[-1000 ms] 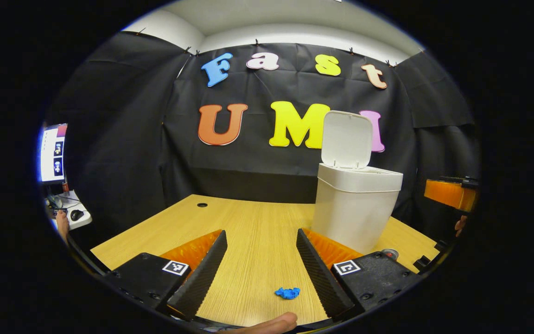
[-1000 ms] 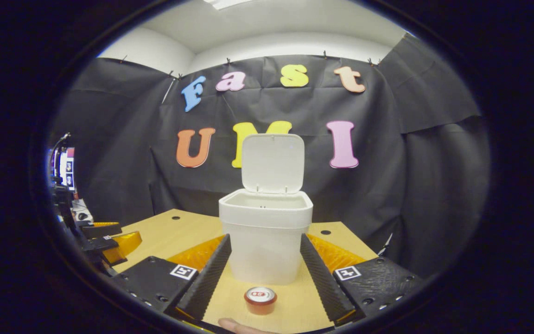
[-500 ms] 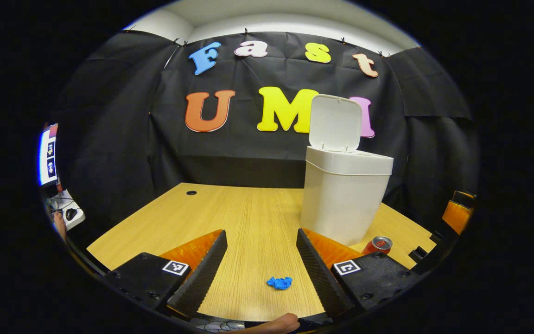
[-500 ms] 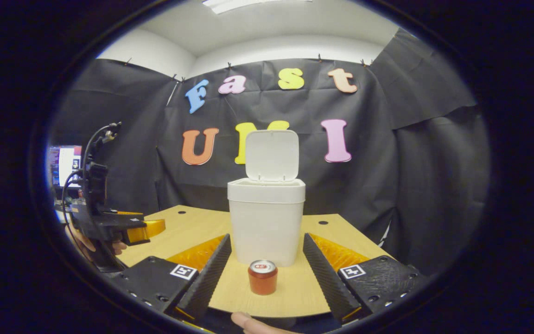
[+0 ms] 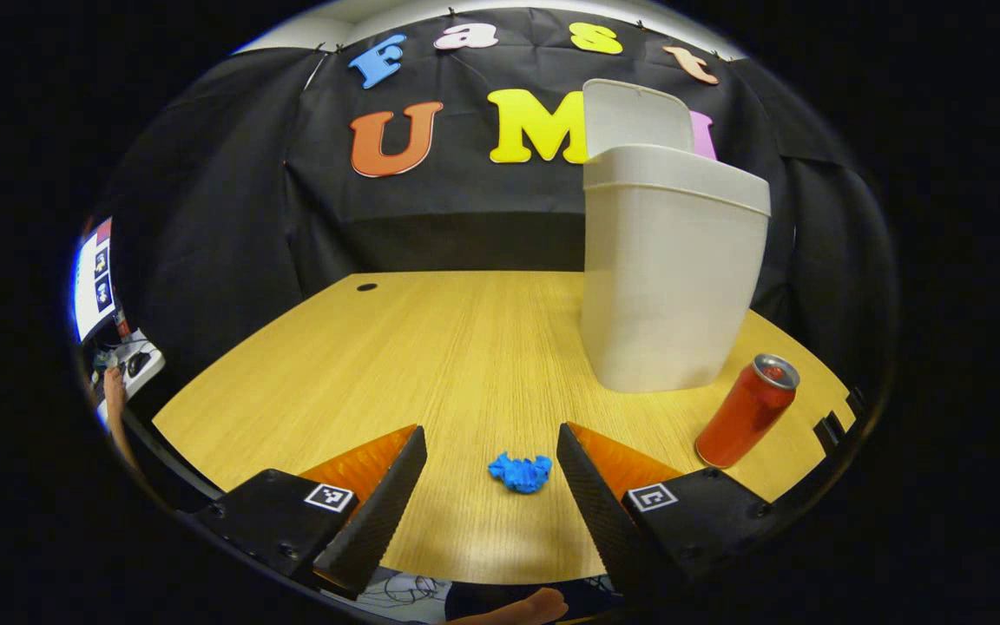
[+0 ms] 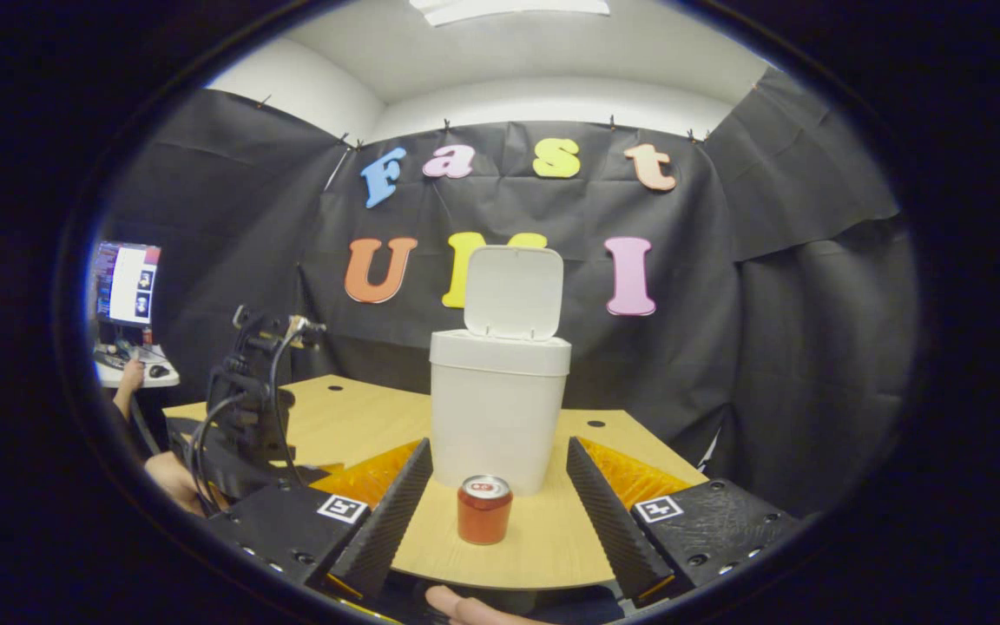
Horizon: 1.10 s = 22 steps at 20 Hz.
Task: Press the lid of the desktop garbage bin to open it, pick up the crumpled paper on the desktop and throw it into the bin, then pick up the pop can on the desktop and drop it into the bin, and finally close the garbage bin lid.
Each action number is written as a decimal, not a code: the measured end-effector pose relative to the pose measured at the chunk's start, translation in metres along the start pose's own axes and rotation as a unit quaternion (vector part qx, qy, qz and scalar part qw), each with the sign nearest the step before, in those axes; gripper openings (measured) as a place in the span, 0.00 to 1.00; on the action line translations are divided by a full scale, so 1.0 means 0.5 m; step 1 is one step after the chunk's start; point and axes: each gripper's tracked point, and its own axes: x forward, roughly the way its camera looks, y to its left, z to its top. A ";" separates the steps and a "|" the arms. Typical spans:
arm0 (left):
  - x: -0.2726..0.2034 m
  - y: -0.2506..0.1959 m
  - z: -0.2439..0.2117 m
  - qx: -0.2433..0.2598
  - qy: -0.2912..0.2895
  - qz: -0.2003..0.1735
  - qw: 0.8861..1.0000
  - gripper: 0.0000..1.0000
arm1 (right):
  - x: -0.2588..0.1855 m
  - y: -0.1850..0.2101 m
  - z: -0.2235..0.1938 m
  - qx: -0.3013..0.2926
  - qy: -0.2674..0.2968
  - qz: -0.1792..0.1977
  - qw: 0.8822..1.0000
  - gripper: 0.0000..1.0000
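Left gripper is low over the surface, fingers wide apart, holding nothing. Paper, a blue crumpled wad, lies on the surface between the two fingertips, nearer the right-hand finger in the left gripper view, touching neither. Same view: bin stands upright further back and to the right, lid up behind its rim. Can stands on the surface just in front and right of the bin base, near it but apart; its apparent tilt looks like lens distortion.

Right gripper also has its fingers spread wide with nothing in them. In the right gripper view the can stands upright on the surface, centred in the gap between the fingers, clear of both. Bin sits straight behind the can, lid hinged up and open at the back edge. From here the can is just in front of the bin's base, can't tell if there's a gap.

Also in the right gripper view: the left gripper's body with cables sits low at the left over the surface, a hand under it. A monitor is lit at far left. A fingertip shows at the bottom edge, below the near rim of the surface.
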 end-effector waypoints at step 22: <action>0.075 -0.012 -0.094 0.013 0.040 -0.005 0.999 0.70 | 0.042 0.040 -0.154 0.028 0.088 0.023 0.995 0.98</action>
